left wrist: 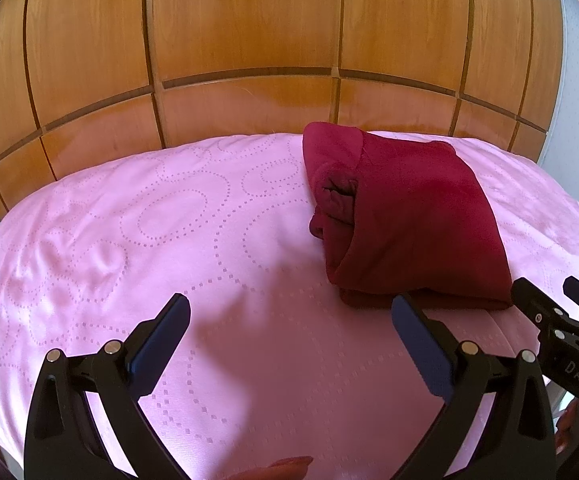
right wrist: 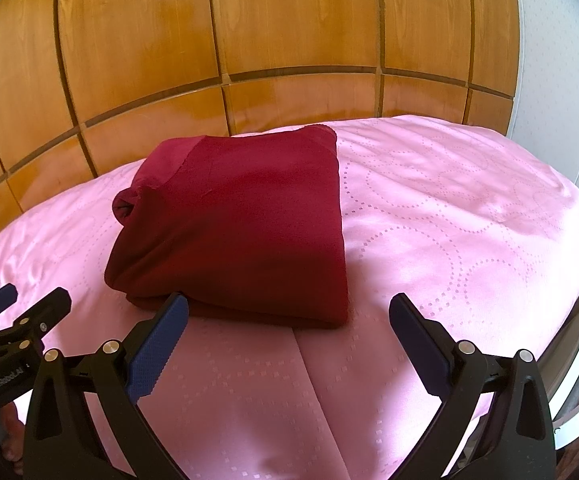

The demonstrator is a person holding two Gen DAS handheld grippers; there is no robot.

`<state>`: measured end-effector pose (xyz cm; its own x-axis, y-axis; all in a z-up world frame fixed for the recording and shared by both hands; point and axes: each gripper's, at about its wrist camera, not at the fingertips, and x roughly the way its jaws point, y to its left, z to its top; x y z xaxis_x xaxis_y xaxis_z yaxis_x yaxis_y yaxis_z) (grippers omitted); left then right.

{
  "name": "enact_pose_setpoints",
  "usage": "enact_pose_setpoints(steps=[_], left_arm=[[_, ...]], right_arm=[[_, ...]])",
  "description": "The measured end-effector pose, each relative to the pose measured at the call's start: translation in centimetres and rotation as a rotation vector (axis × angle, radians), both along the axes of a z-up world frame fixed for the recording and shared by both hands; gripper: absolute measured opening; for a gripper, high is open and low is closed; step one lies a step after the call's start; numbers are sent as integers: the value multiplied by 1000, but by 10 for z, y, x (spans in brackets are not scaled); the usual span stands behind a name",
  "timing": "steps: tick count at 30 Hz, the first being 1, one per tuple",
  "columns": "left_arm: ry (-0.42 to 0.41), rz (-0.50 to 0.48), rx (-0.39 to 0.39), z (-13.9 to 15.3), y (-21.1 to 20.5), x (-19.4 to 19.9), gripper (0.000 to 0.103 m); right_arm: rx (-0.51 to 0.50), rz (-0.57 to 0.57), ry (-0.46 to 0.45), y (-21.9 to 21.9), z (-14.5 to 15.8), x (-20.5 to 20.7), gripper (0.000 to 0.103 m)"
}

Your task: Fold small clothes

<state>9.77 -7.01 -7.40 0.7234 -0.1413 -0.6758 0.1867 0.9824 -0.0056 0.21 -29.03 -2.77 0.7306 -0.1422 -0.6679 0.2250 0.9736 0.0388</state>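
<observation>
Garment (right wrist: 241, 220) lies folded on the bed (right wrist: 449, 240), just ahead of both grippers' jaws. Left gripper (left wrist: 289, 344) and right gripper (right wrist: 289, 340) wide, empty. Folding looks essentially done.

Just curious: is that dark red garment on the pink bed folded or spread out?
Folded. The dark red garment lies as a compact stacked rectangle on the pink bedcover, layered edges visible along its near side.

Black tool (right wrist: 289, 312) frames, blue ribbed pads (right wrist: 155, 344), silver screws
</observation>
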Motion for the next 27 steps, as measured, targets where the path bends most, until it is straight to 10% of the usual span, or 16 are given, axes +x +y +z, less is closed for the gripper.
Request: enact_pose_setpoints(steps=[27], left_arm=[[84, 32, -11, -14, 23, 30, 101]], right_arm=[[34, -14, 18, -24, -10, 17, 99]])
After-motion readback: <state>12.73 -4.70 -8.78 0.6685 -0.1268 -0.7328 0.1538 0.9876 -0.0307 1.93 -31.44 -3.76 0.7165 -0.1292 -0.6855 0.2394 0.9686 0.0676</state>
